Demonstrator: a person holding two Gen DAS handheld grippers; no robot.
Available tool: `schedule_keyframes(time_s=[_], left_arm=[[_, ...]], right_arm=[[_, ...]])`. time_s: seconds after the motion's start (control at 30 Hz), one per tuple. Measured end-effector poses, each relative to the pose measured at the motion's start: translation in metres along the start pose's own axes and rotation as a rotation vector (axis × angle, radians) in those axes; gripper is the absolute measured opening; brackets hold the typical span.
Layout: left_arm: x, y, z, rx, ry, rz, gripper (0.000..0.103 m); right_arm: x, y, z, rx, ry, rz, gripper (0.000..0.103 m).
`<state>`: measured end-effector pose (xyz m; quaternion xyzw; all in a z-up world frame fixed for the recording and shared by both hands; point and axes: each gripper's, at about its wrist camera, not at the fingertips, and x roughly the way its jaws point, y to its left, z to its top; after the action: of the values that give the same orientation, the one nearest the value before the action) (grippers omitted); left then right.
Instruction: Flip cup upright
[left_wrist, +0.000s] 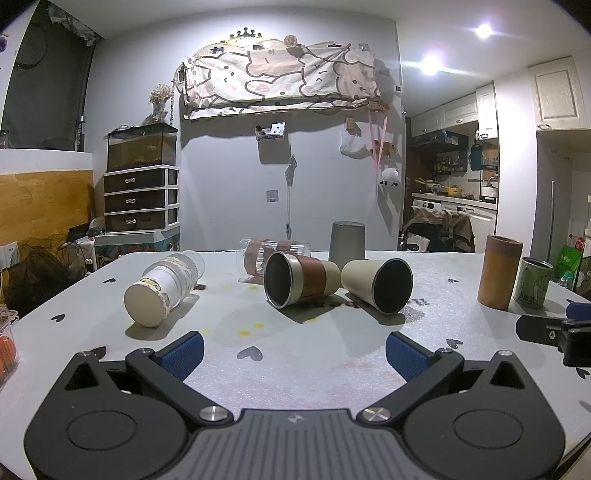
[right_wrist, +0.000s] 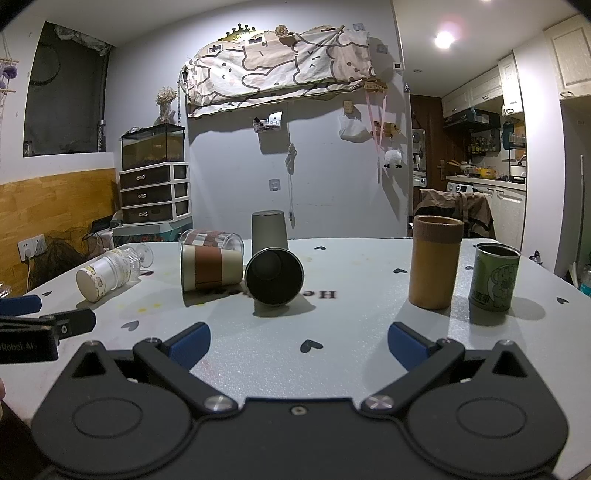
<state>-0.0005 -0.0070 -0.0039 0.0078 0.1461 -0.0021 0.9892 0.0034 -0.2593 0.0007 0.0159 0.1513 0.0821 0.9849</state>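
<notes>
Several cups are lying on their sides on the white counter (left_wrist: 295, 354). In the middle, the steel cup with a brown sleeve (left_wrist: 301, 279) is lying with its open mouth toward the left gripper, and just beside it, on its right in the left wrist view, the beige cup (left_wrist: 378, 284) is lying with its dark mouth turned toward the front; their closed ends are very near each other, but I cannot tell if they are touching. Behind the sleeved cup a clear glass cup with a brown band (left_wrist: 271, 254) is lying too, and farther left a clear bottle with a beige cap (left_wrist: 164, 288) is lying with its cap toward the front. At the far edge a grey cup (left_wrist: 347, 240) is standing upside down. On the right side a tall brown wooden cup (right_wrist: 436, 262) is standing upright, and a green tin (right_wrist: 495, 277) is standing just beside it. The left gripper (left_wrist: 294, 350) is hovering low over the near part of the counter, with its blue pads (left_wrist: 184, 352) spread wide and holding nothing. The right gripper (right_wrist: 299, 341) is also spread wide and holding nothing, well apart from the cups, and it is facing the mouth of the beige cup.
</notes>
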Motion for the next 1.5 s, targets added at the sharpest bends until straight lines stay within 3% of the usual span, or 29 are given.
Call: schedule_keyframes(time_s=[0.83,1.03,1.2,1.33,1.5], left_arm=[[0.002,-0.015,-0.001,-0.019,0.012,-0.006,0.103],[0.039,-0.023,0.016,-0.155,0.13,-0.064,0.102],[0.074,-0.027,0.047,-0.278,0.176,-0.106,0.101],[0.11,-0.044,0.072,-0.329,0.187,-0.086,0.098],[0.166,-0.066,0.093,-0.372,0.256,-0.047,0.092]], right_arm=[[-0.003,-0.001,0.0,0.002,-0.01,-0.006,0.103],[-0.009,-0.005,-0.003,0.006,-0.02,-0.005,0.103],[-0.013,-0.012,-0.006,0.024,-0.025,-0.011,0.103],[-0.015,-0.017,-0.009,0.032,-0.024,-0.009,0.103],[-0.015,-0.022,-0.013,0.036,-0.017,-0.013,0.103]])
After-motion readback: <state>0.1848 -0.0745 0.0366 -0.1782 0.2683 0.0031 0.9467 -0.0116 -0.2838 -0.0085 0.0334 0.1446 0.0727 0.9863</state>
